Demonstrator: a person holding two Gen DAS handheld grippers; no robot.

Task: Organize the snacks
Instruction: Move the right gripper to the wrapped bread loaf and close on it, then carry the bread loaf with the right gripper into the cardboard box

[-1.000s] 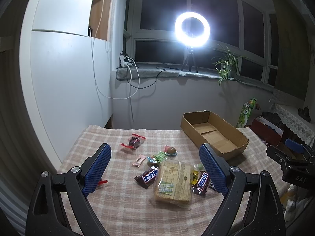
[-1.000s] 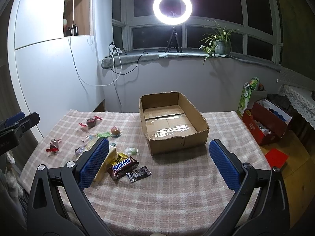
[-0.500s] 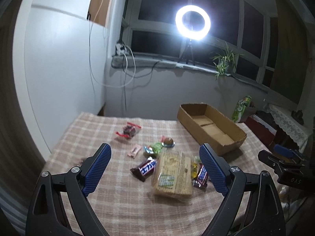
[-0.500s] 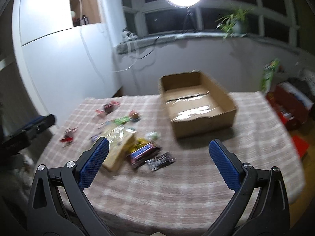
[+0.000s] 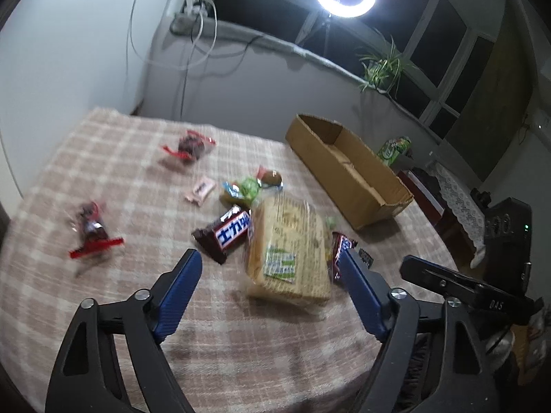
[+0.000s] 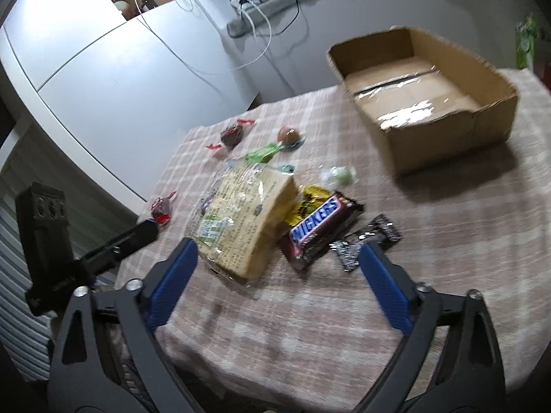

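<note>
The checked tablecloth (image 5: 103, 158) lies below and ahead of both tools, with every snack on it and the cardboard box (image 6: 423, 96) bare inside, standing well beyond the right gripper (image 6: 275, 285) and off to the far right of the left gripper (image 5: 272, 292). Judged stage: the opening approach, nothing yet sorted. The bagged bread loaf (image 5: 289, 251) sits just ahead of the left gripper, between the lines of its fingers; the Snickers bar (image 6: 320, 227) sits just ahead of the right gripper, beside the loaf. Both tools are wide but narrowing, nothing between the pads, nothing held. The next move calls for settling each tool over one item before squeezing, then carrying to the box. Motion blur smears the small wrapped sweets (image 5: 93, 227); their kind cannot be read. The dark packet (image 6: 368, 241) is partly behind the right finger.
</note>
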